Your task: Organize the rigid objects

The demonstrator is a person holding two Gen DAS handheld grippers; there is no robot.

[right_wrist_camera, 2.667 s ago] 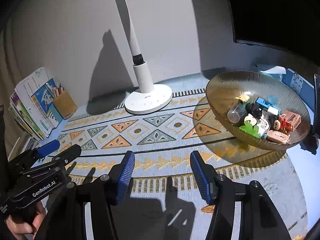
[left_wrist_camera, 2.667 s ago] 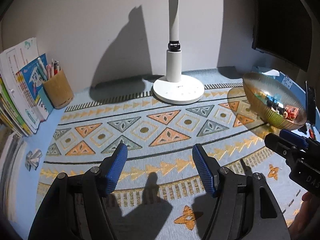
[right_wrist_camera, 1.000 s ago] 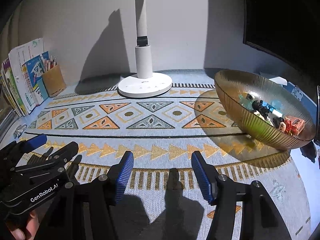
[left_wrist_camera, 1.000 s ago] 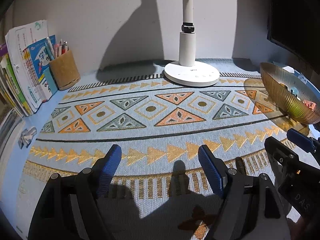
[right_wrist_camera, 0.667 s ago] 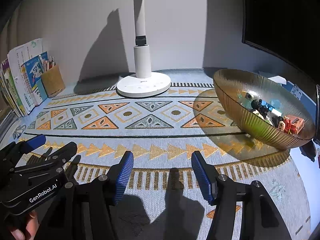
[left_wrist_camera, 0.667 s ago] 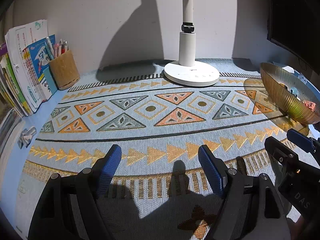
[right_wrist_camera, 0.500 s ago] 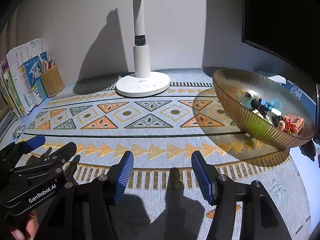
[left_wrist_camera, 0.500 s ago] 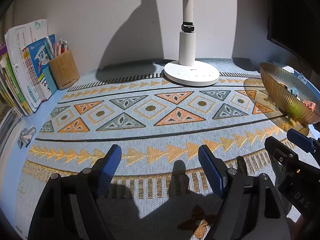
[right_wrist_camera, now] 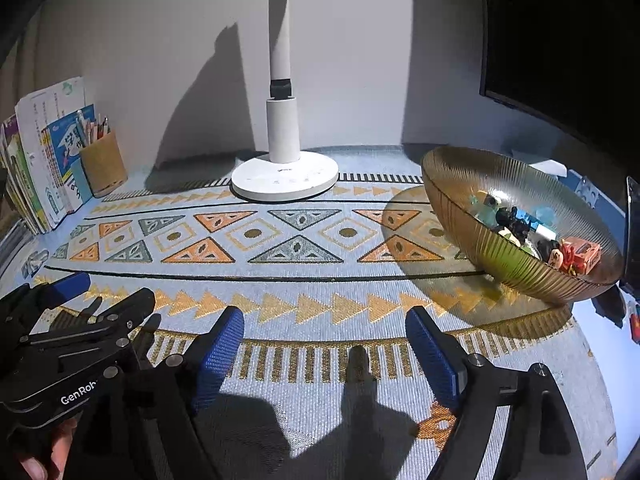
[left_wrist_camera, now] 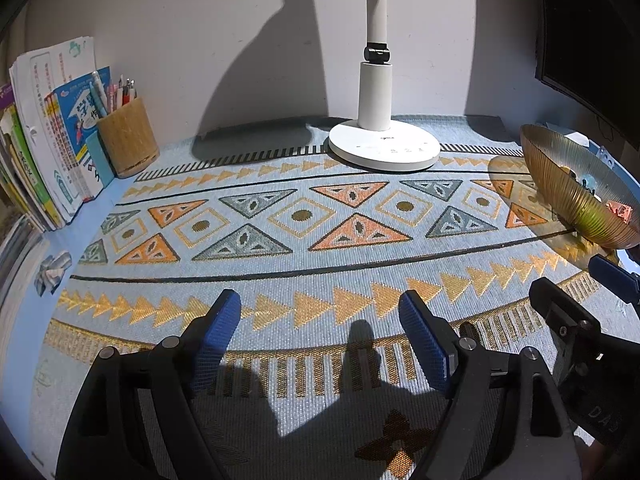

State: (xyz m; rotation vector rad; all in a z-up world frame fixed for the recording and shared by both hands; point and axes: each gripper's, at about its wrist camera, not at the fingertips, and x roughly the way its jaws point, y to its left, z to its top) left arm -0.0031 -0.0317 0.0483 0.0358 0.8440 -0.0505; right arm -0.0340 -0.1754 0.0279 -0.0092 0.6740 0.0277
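I held both grippers low over the patterned mat (left_wrist_camera: 320, 240). The left gripper (left_wrist_camera: 320, 320) stood with its blue pads wide apart and only mat between them. The right gripper (right_wrist_camera: 324, 336) had just been opening its jaws; they too stood wide, holding nothing. From the left wrist camera the right gripper was partly cut off at the frame's right edge; from the right wrist camera the left one showed at lower left with a bit of hand (right_wrist_camera: 36, 460) under it. The small toys (right_wrist_camera: 532, 236) lay piled in the ribbed amber glass bowl (right_wrist_camera: 460, 176), which rested on the mat's right end, well apart from both grippers. The near wall of the bowl hid most of the pile; I made out a red figure, something black and a blue piece. A white lamp (right_wrist_camera: 284, 148) stood at the back, head cropped out. Books (left_wrist_camera: 36, 140) and a pen cup (left_wrist_camera: 128, 136) sat far left. A dark monitor (right_wrist_camera: 560, 40) filled the upper right, mostly unreadable.
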